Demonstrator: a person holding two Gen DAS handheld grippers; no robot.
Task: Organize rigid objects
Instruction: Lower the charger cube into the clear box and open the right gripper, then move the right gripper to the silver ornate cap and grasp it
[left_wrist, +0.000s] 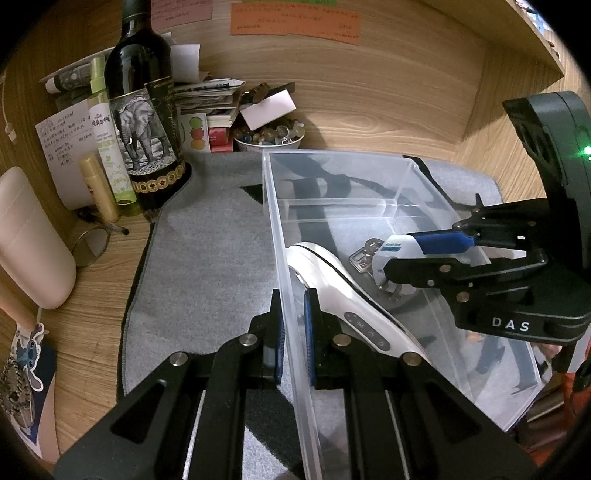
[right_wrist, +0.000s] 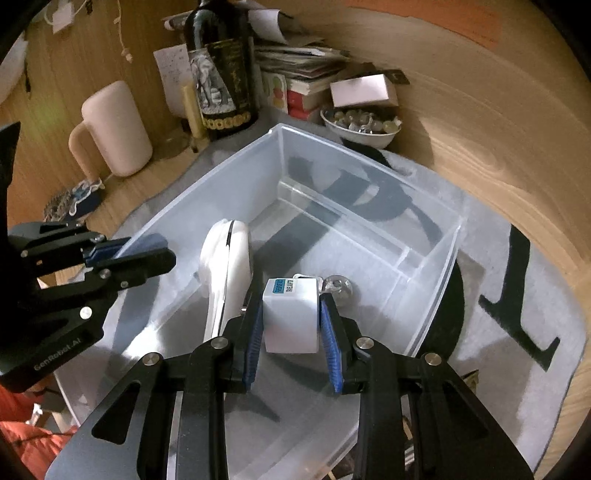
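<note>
step: white charger block (right_wrist: 291, 317) lowered into clear bin (left_wrist: 332, 158) | right gripper (right_wrist: 291, 328) clamped on block | left gripper (left_wrist: 293, 332) pinching bin wall, bin steadied | release advised low, in the gap between white handheld device (right_wrist: 225, 273) and keys (left_wrist: 365, 254)

Wood-grain desk (left_wrist: 96, 321), wood wall (left_wrist: 369, 92), grey mat (left_wrist: 207, 266).

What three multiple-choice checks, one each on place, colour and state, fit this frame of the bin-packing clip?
1. Where does the white handheld device lie?
A. inside the clear bin
B. on the grey mat
C. in the bowl

2. What colour are the gripper pads?
A. red
B. blue
C. green

3. What is the right gripper doing?
A. open, empty
B. clamping the bin wall
C. shut on the white charger block

Answers: 1 A, it rests on the bin floor; 2 B, blue pads show; 3 C, both pads press the block, while the left gripper straddles the bin wall.
</note>
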